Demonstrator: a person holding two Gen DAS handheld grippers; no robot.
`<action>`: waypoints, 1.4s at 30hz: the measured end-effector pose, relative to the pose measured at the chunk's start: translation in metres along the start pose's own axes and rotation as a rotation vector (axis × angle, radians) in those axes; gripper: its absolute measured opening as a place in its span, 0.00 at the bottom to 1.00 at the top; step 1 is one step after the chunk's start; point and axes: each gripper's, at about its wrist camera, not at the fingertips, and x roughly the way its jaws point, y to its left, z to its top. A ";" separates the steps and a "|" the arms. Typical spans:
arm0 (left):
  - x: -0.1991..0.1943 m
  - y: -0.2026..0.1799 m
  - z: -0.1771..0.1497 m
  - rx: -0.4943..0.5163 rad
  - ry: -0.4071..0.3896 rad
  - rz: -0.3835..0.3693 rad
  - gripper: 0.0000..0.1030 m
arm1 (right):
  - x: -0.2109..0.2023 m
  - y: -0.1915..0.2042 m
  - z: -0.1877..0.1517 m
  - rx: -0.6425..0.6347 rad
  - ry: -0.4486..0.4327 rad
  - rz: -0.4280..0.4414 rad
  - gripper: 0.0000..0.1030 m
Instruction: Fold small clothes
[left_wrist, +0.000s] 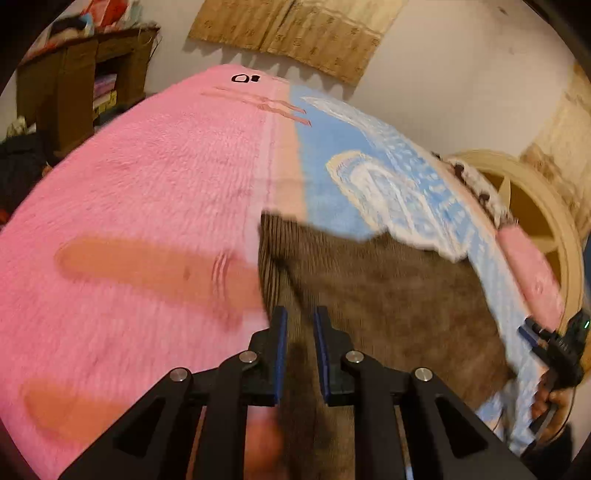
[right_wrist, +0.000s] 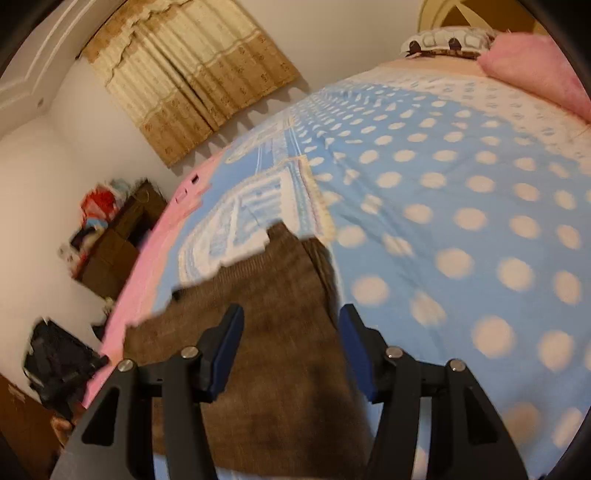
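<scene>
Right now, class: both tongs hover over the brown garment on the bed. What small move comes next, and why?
Probably lower the right tongs onto the brown garment edge and close: they stand open, nothing held, and the garment lies flat.

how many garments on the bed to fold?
1. A brown corduroy garment lies flat on the bed cover, straddling the pink and blue halves, just ahead of both pairs of jaws. Nothing else to fold shows; the near edge is out of frame.
</scene>
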 end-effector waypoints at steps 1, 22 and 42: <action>-0.008 -0.002 -0.015 0.006 0.004 -0.002 0.15 | -0.006 0.001 -0.008 -0.030 0.001 -0.034 0.56; -0.010 -0.028 -0.079 -0.020 0.047 0.057 0.15 | -0.004 0.016 -0.092 -0.153 0.169 -0.125 0.11; -0.013 -0.072 -0.076 0.188 -0.012 0.368 0.15 | -0.066 0.039 -0.093 -0.219 -0.056 -0.165 0.44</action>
